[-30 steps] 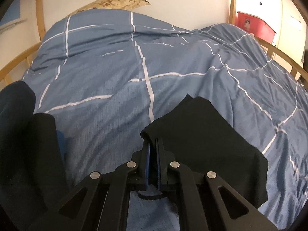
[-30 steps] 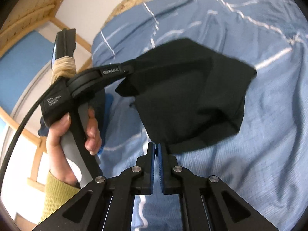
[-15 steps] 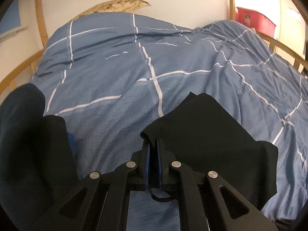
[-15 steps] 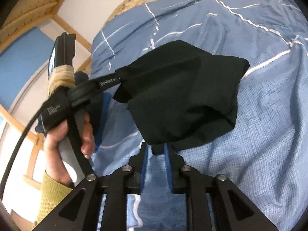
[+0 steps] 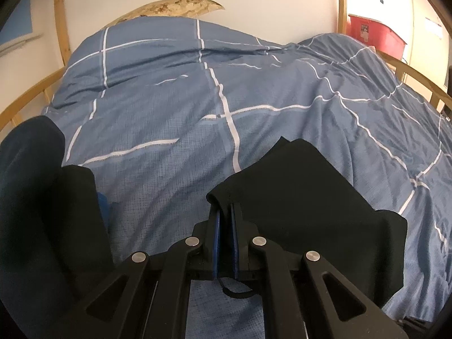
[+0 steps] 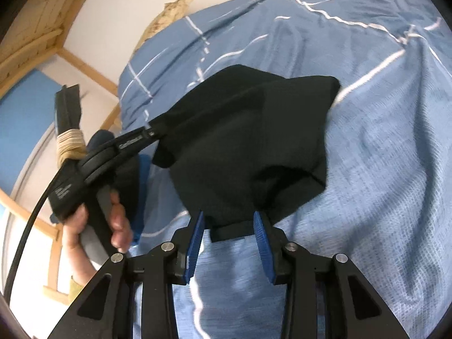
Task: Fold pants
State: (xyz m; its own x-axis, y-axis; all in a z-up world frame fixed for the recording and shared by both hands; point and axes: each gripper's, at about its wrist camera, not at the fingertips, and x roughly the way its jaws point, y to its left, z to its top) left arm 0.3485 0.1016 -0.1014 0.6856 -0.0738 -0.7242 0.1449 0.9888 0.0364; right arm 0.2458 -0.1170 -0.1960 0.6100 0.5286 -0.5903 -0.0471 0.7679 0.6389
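Pants hang pinched in my left tongs; my right tongs are opening, so folds may slump onto the bed.

One pair of black pants, bunched on one blue checked duvet. Two grippers: left gripper clamped on a fold of the pants, right gripper with jaws opening and a hem of the pants between them. One hand around the left gripper's handle. One pile of dark clothing at the left edge. One red box in the far corner. One beige patterned pillow by the wall.
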